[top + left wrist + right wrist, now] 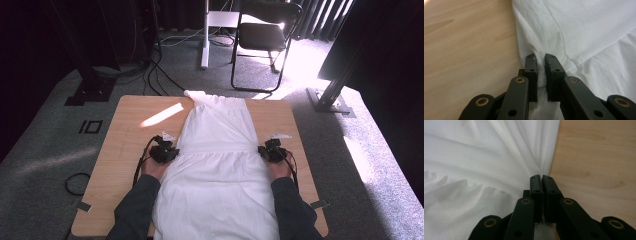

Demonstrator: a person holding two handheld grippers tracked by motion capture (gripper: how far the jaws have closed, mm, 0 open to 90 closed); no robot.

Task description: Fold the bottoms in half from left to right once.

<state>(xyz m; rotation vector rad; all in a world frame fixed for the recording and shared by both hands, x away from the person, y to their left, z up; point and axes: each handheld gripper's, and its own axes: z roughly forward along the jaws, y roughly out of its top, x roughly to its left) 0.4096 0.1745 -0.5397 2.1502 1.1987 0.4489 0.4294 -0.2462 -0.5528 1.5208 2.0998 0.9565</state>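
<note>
A white garment (217, 165) lies flat and lengthwise on the wooden table (130, 125), narrow at the far end and wider toward me, with a gathered seam across its middle. My left gripper (172, 147) sits at the garment's left edge by that seam. In the left gripper view its jaws (540, 57) pinch a fold of the white cloth (586, 37). My right gripper (262, 148) sits at the right edge of the same seam. In the right gripper view its jaws (541, 177) are shut tight on the cloth's edge (474, 170), and folds fan out from the pinch.
Bare wood flanks the garment on both sides, with a sunlit streak (161, 116) at the far left. On the carpet beyond the table stand a black folding chair (262, 35), a white stand (205, 45), cables (150, 75) and a dark frame leg (332, 95).
</note>
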